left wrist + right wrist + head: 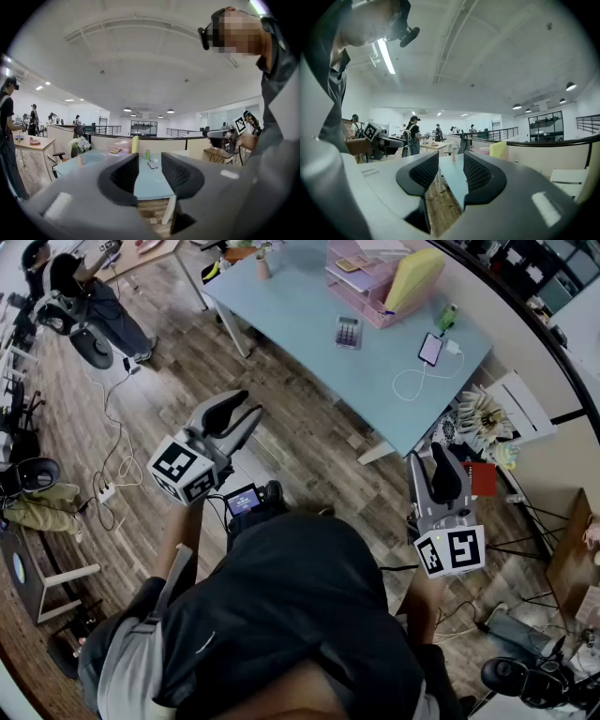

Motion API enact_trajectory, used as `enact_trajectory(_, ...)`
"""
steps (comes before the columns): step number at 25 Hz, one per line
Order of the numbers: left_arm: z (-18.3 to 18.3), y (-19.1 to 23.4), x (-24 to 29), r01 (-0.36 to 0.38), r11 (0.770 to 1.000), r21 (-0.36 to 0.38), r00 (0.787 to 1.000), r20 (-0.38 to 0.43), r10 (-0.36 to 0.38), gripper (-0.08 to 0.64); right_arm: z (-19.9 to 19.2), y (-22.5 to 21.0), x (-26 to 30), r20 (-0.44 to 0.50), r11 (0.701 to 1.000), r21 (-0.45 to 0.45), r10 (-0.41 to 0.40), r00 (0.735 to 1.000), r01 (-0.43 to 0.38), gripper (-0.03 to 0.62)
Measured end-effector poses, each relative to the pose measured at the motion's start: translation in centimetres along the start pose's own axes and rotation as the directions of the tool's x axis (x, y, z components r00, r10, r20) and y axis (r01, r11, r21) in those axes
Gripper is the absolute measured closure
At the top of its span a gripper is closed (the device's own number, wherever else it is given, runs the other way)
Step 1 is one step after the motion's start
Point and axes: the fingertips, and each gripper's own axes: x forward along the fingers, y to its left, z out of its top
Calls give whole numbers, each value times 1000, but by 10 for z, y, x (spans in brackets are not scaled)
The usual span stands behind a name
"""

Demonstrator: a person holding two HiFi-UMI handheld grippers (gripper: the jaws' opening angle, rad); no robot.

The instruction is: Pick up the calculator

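**A:** As you look across from the left, what comes first?

**B:** The left gripper [248,404], held over the wooden floor [187,362] short of the table [300,315]. Its jaws are drawn together with nothing between them. Its own view shows only the far table through the narrow slit.

**A:** And the calculator?

**B:** The calculator [348,331] lies flat on the pale blue table, about mid-way along it and near the pink trays [361,282]. It is well apart from both grippers, and neither touches it.

**A:** What sits to its right?

**B:** A phone [430,349] lies face up near the table's right end, with a white cable [417,382] looping from it toward the near edge. A green bottle [446,317] stands just beyond the phone, and a yellow folder [412,277] leans on the trays.

**A:** And furthest right?

**B:** The right gripper [427,454], held over the floor just off the table's near right corner. Its jaws are also close together and empty. Its own view shows the table edge and floorboards through the gap.
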Motion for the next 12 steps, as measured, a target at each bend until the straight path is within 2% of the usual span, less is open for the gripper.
enact_trajectory(9, 3, 46, -6, 33, 999, -18, 999, 0, -33, 402, 5, 27, 41, -9, 999, -7, -33, 999, 33, 443)
enact_trajectory(12, 6, 68, -12, 59, 998, -35, 998, 22, -58, 402, 8, 43, 60, -11, 999, -9, -43, 999, 43, 443)
